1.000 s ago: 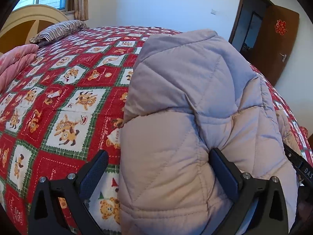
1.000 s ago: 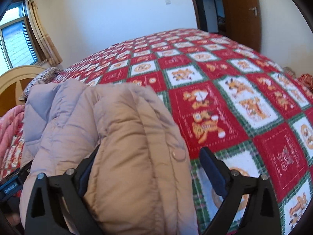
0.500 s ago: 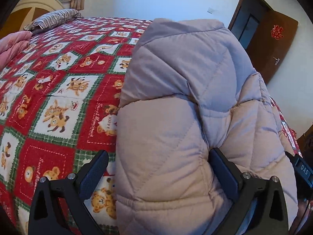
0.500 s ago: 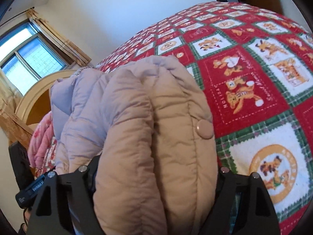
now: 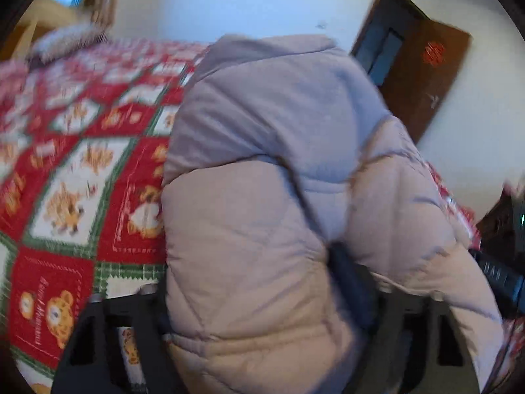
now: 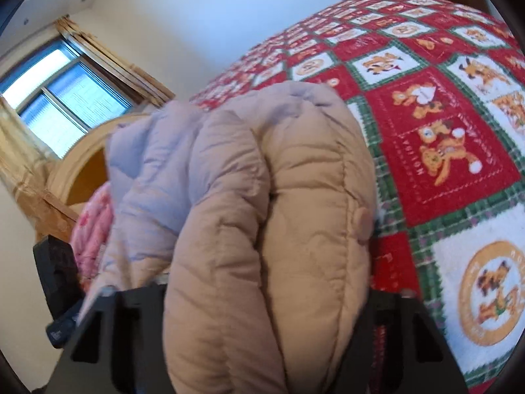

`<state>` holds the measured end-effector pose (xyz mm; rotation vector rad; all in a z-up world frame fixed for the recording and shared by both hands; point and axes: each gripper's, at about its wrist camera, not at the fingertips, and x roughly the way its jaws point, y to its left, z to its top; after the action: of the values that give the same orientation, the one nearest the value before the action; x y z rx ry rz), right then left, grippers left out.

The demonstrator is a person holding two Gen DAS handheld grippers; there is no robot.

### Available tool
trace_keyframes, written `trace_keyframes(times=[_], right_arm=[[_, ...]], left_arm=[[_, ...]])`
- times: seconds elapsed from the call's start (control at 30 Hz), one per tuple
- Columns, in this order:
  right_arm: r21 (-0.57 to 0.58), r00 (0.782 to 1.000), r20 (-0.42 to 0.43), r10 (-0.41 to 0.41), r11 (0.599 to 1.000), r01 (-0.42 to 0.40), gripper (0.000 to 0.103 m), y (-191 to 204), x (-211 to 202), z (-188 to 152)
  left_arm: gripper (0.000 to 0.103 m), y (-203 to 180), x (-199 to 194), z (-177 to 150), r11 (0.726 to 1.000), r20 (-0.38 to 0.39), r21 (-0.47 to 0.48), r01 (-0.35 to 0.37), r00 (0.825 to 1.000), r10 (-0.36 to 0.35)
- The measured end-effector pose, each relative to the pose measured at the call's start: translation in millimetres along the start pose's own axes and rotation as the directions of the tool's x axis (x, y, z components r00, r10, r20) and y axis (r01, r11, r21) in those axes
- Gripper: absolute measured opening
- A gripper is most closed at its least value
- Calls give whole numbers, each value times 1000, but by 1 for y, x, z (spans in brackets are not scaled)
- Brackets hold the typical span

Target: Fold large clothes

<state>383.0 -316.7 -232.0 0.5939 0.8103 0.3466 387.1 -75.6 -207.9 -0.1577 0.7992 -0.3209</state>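
A puffy quilted jacket [image 5: 279, 131], lilac-grey and beige, lies bundled on the bed near its front edge. My left gripper [image 5: 252, 279] has its jaws closing on the bundle's left end. The right finger [image 5: 351, 279] digs into a fold, and the other finger is mostly hidden behind the padding. In the right wrist view the same jacket [image 6: 295, 164] shows its tan side with a round snap button [image 6: 362, 221]. My right gripper [image 6: 269, 282] is closing on that end, and the padding bulges over both fingers.
The red, green and white bear-print bedspread [image 5: 75, 170] [image 6: 443, 131] spreads out beyond the jacket. A striped pillow [image 5: 65, 41] and wooden headboard [image 6: 85, 164] are at the far end, with a pink blanket [image 6: 93, 229] beside them. A brown door [image 5: 423, 78] stands open on the right.
Both grippers' jaws have closed in from wide apart and now squeeze the jacket. Both views have tilted, the right one more, and the bundle fills more of each.
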Motion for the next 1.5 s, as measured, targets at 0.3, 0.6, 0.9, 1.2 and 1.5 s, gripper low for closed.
trace_keyframes(times=[0.3, 0.6, 0.9, 1.2, 1.5], right_arm=[[-5, 982, 77, 173, 985, -173, 30, 27, -33, -4], [-90, 935, 124, 333, 942, -323, 29, 103, -53, -11], [-162, 925, 20, 379, 914, -371, 29, 174, -9, -21], [-222, 930, -98, 354, 903, -367, 29, 226, 38, -48], [-258, 932, -199, 304, 901, -349, 29, 254, 85, -72]], left_arm=[[30, -39, -91, 16, 991, 190, 120, -61, 981, 37], [30, -9, -181, 21, 986, 298, 113, -122, 951, 84], [30, 63, -215, 6, 978, 303, 12, -206, 933, 193], [30, 128, -228, -18, 965, 271, -93, -245, 927, 261], [30, 182, -226, -40, 947, 213, -168, -274, 928, 306]])
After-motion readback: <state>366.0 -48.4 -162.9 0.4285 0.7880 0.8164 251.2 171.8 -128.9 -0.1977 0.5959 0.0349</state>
